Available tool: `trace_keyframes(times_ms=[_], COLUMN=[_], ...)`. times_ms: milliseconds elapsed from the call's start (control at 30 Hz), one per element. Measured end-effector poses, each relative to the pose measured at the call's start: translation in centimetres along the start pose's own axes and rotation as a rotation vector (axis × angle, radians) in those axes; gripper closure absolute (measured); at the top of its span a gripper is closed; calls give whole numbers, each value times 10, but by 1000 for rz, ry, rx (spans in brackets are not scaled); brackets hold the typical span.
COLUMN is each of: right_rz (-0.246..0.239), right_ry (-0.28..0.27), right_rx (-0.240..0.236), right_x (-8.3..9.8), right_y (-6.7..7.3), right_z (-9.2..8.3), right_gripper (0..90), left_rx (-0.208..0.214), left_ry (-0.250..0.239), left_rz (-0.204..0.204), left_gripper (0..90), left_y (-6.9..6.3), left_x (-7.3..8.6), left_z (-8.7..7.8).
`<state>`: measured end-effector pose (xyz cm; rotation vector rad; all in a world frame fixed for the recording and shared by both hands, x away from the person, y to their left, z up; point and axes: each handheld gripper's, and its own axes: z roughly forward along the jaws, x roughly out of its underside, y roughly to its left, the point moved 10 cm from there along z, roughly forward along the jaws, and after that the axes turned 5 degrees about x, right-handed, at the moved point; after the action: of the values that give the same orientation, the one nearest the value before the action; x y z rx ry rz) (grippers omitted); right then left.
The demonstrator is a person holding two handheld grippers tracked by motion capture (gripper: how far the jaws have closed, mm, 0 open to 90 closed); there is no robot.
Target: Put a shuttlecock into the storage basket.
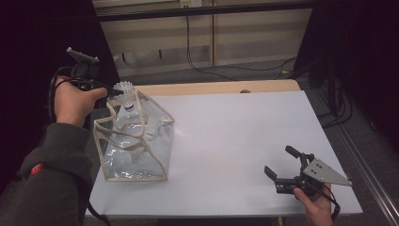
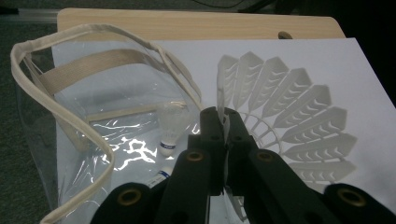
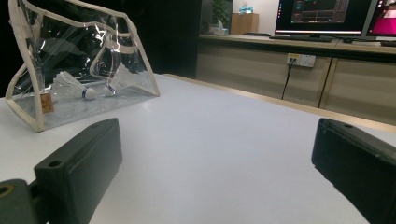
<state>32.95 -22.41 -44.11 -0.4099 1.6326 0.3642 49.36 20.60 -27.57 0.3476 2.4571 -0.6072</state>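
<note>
Left gripper [image 1: 114, 91]: jaws clamped on the feather skirt of a white shuttlecock [image 1: 126, 97], held over the open top of a clear bag [image 1: 134, 141] with beige trim at the table's [image 1: 235, 136] left side. Two more shuttlecocks [image 3: 70, 86] lie inside the bag; each cork carries a blue band, its lettering probably too small to read, as is the small brown tag [image 3: 46, 103]. Right gripper [image 1: 283, 165]: jaws apart, empty, near the table's right front corner.

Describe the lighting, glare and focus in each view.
High view: dim room, black corners, the white table evenly lit. Left gripper view: bright glare streaks on the clear bag, the held shuttlecock sharp. Right gripper view: the near black claw soft, monitors glowing behind.
</note>
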Motion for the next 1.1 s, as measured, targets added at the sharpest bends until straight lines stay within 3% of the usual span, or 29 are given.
trace_keyframes(times_ms=[600,1100], right_rz=[-2,-2], right_ry=[-1,1], right_rx=[-1,-1], right_x=[0,0], right_y=[0,0], right_z=[0,0], right_gripper=[18,17], left_rx=[-21,-11], left_ry=[1,14], left_rz=[-11,-18], left_gripper=[894,893], left_y=[14,19], left_x=[9,18], left_z=[6,13])
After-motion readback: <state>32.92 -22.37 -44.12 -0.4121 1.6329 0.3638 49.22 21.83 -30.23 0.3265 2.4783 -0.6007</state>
